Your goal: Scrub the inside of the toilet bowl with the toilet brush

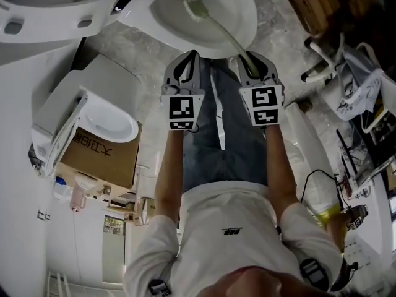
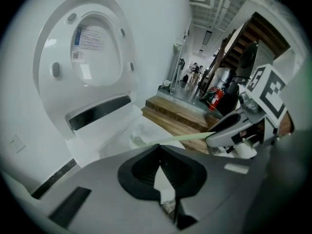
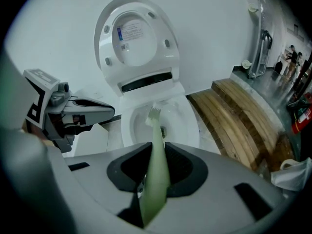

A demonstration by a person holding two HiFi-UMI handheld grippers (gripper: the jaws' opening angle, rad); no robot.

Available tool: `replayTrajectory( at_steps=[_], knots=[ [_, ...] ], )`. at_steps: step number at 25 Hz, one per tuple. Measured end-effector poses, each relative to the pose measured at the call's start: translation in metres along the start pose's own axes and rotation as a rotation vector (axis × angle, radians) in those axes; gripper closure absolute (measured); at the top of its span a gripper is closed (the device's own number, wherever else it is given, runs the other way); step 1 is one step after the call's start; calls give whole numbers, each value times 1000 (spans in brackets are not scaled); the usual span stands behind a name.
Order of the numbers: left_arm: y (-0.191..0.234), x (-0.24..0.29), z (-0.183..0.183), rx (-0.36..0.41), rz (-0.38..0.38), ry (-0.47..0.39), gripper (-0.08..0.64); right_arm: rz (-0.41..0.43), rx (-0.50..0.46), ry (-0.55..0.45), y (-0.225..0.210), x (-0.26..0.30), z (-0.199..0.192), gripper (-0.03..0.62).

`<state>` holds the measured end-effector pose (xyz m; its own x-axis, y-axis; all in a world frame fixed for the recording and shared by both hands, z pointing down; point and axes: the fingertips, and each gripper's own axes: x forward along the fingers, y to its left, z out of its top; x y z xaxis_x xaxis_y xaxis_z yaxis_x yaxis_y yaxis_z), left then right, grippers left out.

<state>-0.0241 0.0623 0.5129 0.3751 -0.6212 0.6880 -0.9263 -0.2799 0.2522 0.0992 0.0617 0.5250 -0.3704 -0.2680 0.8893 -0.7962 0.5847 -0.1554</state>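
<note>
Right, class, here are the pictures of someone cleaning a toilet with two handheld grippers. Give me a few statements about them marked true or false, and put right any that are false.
1. The right gripper has its fingers closed on the handle of the green toilet brush. True.
2. The brush head lies on the floor beside the toilet bowl. False: it is down inside the bowl.
3. The left gripper has its fingers together with nothing between them. True.
4. The toilet's lid is folded down over the bowl. False: it stands raised behind the open bowl.
</note>
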Motion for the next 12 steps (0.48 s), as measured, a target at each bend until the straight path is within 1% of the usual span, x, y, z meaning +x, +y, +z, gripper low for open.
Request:
replayTrajectory(
  at_steps=[6,12],
  knots=[
    [-2,17,-13,-6,-22,24,551,18,-41,61,-3,28,-16,517],
    [0,33,-27,-20,-31,60,551,31,-37,131,-8,53,-32,517]
  ],
)
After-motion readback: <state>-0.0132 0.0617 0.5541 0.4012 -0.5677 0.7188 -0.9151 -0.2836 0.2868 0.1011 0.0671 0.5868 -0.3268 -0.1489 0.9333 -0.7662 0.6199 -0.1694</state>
